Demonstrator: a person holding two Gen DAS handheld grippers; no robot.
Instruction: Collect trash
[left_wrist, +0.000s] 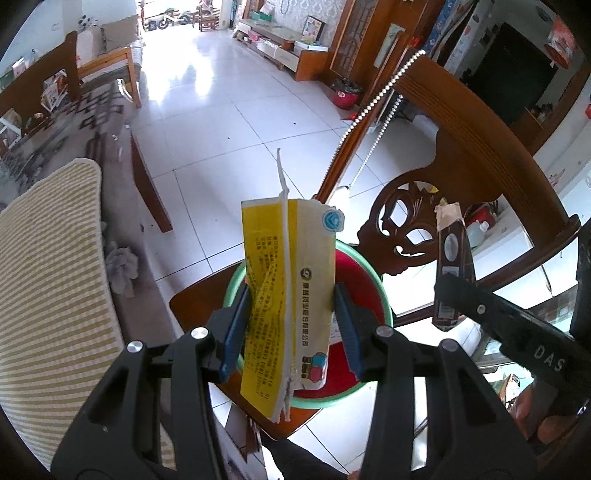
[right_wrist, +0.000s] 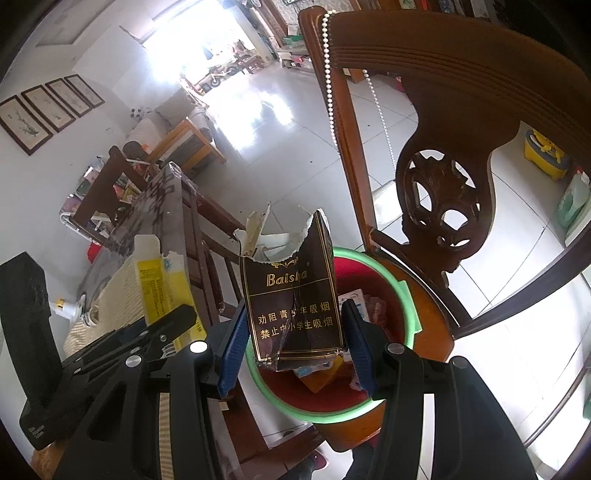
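My left gripper is shut on a torn yellow and white packet and holds it upright above a red basin with a green rim that stands on a wooden chair seat. My right gripper is shut on a torn dark brown cigarette box and holds it over the same basin, which has several scraps inside. The cigarette box also shows in the left wrist view, to the right of the packet. The packet also shows in the right wrist view, at the left.
The carved wooden chair back rises just behind the basin, with a bead string hanging over it. A table with a striped mat lies to the left. White tile floor stretches beyond.
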